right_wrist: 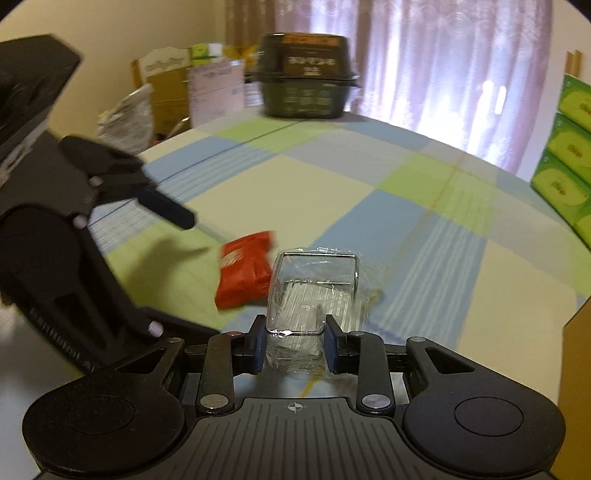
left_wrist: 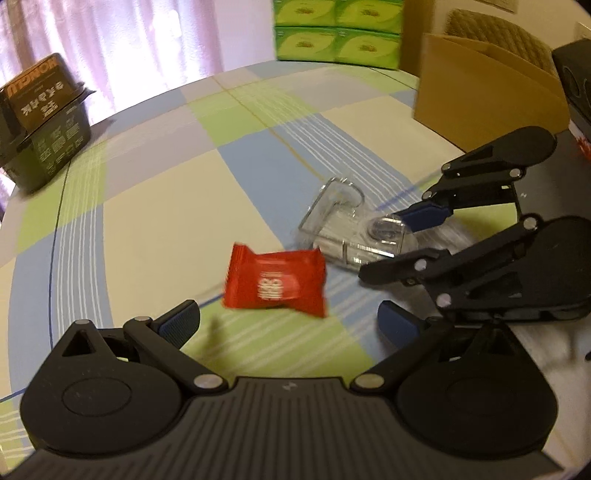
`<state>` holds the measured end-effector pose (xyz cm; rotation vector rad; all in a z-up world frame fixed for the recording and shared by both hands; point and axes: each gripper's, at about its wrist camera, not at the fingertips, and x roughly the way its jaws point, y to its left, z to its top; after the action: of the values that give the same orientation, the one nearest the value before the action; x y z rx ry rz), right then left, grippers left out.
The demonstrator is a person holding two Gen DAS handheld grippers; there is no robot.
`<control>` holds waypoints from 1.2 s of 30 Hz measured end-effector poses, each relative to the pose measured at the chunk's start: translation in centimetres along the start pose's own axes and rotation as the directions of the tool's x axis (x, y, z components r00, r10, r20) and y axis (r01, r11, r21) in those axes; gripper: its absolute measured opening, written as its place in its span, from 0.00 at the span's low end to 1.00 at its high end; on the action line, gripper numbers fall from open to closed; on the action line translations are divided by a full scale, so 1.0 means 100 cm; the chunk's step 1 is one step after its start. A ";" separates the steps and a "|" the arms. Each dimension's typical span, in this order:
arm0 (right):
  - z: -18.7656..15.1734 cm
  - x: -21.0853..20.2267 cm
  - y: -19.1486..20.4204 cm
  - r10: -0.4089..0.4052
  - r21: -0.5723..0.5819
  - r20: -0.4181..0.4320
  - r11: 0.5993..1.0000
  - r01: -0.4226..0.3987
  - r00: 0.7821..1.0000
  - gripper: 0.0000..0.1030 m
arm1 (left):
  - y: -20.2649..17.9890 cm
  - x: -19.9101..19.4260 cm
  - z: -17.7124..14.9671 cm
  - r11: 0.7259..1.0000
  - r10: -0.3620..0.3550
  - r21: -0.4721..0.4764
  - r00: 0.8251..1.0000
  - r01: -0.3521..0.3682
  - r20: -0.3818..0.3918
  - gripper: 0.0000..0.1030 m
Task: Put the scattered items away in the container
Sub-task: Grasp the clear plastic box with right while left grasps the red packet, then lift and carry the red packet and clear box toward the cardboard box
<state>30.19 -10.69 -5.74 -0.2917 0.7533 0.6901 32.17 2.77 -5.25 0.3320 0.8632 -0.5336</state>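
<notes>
My right claw [right_wrist: 295, 341] is clamped on the near end of a clear plastic container [right_wrist: 314, 288], its blue pads pressed against both side walls. The container lies on its side on the counter [right_wrist: 332, 177], open mouth facing away from me. Just beside it, to the left in the right wrist view, a red snack packet [right_wrist: 243, 273] lies on the checked cloth, its edge touching or nearly touching the container wall; blur keeps me from telling which.

My left claw [left_wrist: 288, 321] hovers over the cloth with its fingers spread wide apart, holding nothing; the red packet sits just ahead, between the two tips. Beyond the packet, the container lies with my right claw on it.

Farther out, a dark lidded box [left_wrist: 44, 125] stands near the counter's far-left edge, green tissue packs [left_wrist: 336, 33] are stacked at the back, and a brown cardboard box [left_wrist: 484, 92] stands at the right.
</notes>
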 end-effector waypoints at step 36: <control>-0.088 -0.109 0.033 -0.153 0.262 0.012 0.954 0.144 0.988 0.32 | -0.068 -0.060 -0.060 0.995 0.018 -0.100 0.993 -0.030 -0.120 0.27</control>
<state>17.61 -17.50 -4.14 -0.0947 0.7733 0.4455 21.38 1.97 -4.66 0.2826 0.9970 -0.4492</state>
